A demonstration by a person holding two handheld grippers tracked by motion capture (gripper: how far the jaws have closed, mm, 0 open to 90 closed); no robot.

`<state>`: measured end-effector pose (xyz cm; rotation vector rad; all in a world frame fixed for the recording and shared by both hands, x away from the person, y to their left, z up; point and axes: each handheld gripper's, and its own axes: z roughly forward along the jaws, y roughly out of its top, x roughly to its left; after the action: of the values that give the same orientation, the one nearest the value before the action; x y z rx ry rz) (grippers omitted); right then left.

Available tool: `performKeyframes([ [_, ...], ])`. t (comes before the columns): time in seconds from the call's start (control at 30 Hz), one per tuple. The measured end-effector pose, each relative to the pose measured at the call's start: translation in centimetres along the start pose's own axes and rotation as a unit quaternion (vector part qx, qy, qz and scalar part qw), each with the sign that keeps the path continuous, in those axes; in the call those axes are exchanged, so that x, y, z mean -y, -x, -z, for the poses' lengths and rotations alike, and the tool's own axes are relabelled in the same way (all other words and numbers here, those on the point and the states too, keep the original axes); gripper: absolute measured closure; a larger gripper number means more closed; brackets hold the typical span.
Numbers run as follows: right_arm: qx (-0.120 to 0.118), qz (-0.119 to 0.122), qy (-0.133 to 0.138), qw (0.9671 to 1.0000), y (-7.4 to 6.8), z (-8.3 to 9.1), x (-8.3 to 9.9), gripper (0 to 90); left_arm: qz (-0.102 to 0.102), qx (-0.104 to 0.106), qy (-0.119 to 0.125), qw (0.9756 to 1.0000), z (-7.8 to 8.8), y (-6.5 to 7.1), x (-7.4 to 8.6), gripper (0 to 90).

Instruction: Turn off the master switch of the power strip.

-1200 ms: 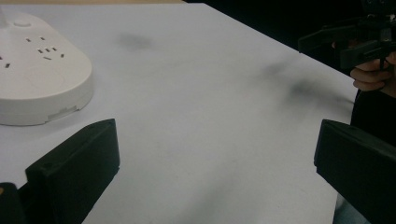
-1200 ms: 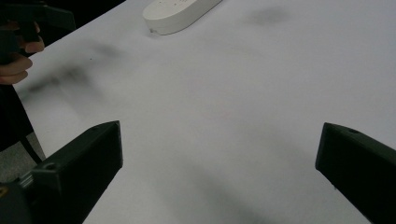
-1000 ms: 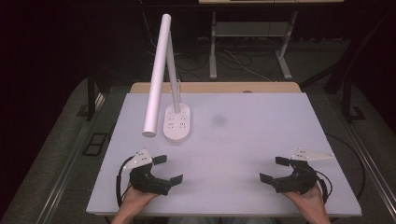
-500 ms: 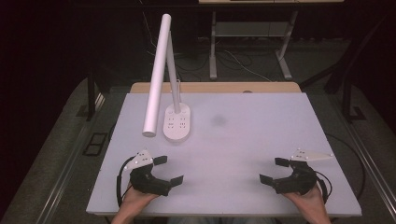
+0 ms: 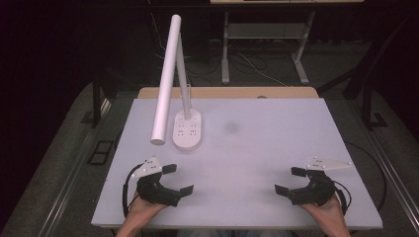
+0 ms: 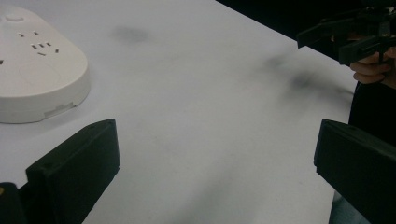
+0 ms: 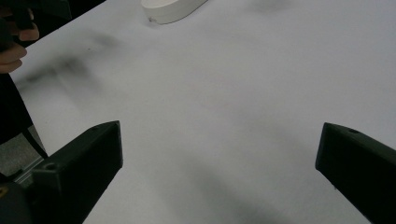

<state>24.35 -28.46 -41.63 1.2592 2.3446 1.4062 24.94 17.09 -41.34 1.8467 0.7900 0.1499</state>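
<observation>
Nearest the person, at the front edge of the white worktop, both hands rest with a claw in each. The left claw sits in front of the lamp and a little to its left, its jaws spread wide with nothing between them; in the left gripper view the two black jaws stand far apart over bare worktop, with the lamp's base just beyond the left jaw. The right claw lies well to the right of the lamp, level with the left claw, also spread wide and holding nothing. Further in stands the white desk lamp, its oval base flat on the worktop toward the back left, its post rising from the base and its long tube head slanting down, the low end just left of the base.
</observation>
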Motion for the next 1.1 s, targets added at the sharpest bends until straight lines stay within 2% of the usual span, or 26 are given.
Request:
performKeyframes([
  [0.3,0.0,-0.001,-0.001,1.0,0.0,0.0,0.0,0.0,-0.007,0.008,-0.011,0.9999,0.1,-0.1,-1.3,0.0],
  [1.1,0.003,0.0,-0.004,1.0,0.1,0.0,0.1,0.0,0.01,0.006,-0.026,0.9996,0.4,-1.3,-3.5,0.0],
])
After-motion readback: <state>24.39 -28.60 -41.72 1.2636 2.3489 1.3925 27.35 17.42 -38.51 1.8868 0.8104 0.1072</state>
